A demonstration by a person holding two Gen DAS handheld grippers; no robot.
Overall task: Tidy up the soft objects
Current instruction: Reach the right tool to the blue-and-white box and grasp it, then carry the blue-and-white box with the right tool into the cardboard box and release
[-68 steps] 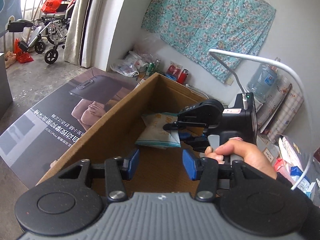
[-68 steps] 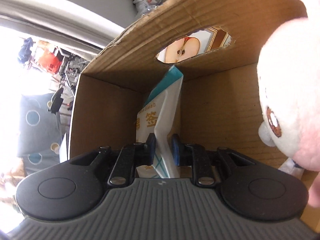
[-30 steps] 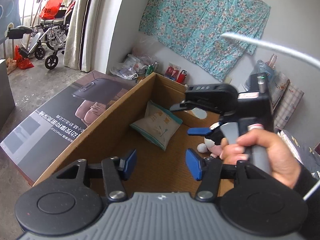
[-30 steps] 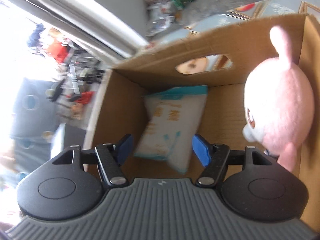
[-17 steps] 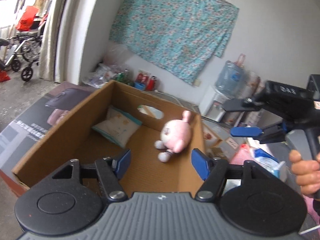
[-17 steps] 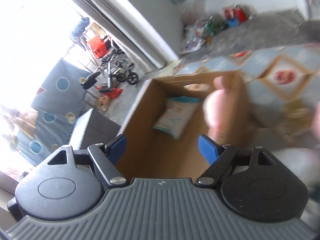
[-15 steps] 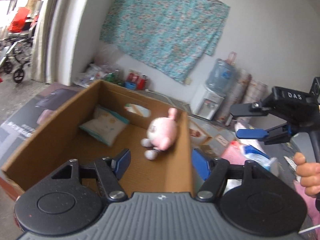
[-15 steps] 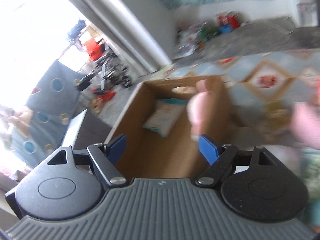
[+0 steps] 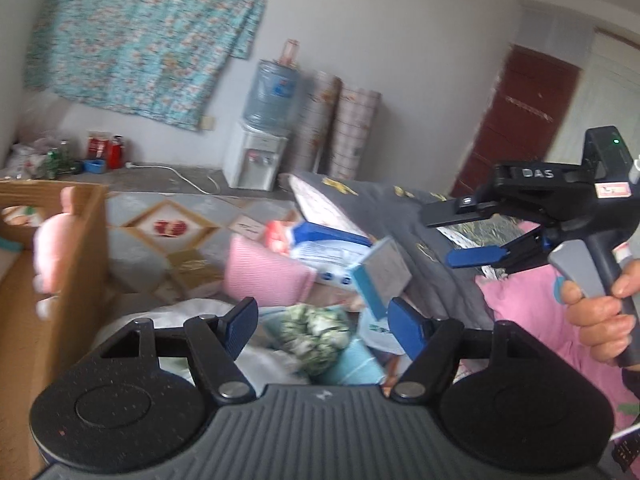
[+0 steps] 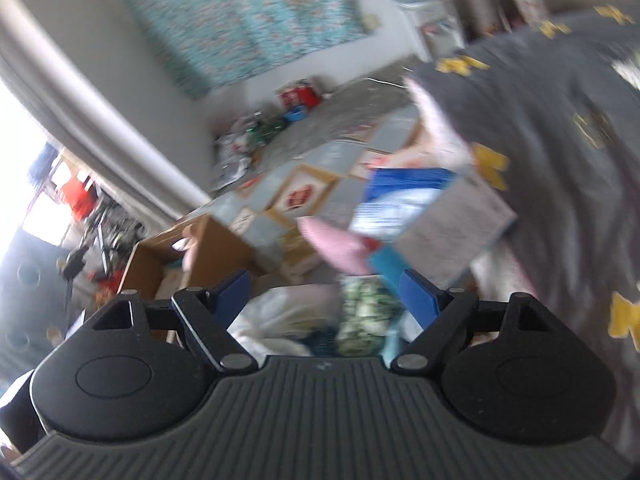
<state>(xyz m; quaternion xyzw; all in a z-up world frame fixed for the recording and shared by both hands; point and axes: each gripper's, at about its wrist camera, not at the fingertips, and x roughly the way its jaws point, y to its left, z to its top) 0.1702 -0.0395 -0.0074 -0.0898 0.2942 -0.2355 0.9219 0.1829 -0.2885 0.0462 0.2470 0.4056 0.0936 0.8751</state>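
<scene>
At far left, the cardboard box [image 9: 76, 248] stands open-topped on the floor, its near corner edge upright, with a pink plush toy [image 9: 50, 244] leaning against the inside of its right wall. To the right of the box lies a patterned floor mat [image 9: 160, 228], a bare strip between the box and a heap of soft goods. In that heap sit a pink pillow [image 9: 266, 276], a blue-and-white packet [image 9: 332, 256], a grey-faced pad with a teal edge [image 9: 380, 272] tilted on its corner, and a green-and-white crumpled cloth [image 9: 316, 330] nearest the camera. The left hand-held gripper [image 9: 322, 324] hovers over the cloth, its blue pads having just spread apart, with nothing gripped between them. Further right, a grey bedspread [image 9: 400, 208] with yellow motifs slopes down to the heap's edge. At far right, a hand [image 9: 600, 312] holds the right hand-held gripper [image 9: 460, 236] in the air above the bedding; its jaws have also just been opening and stand wide, empty. Its own blurred view looks down on the same cloth [image 10: 366, 308] and pad [image 10: 452, 224].
</scene>
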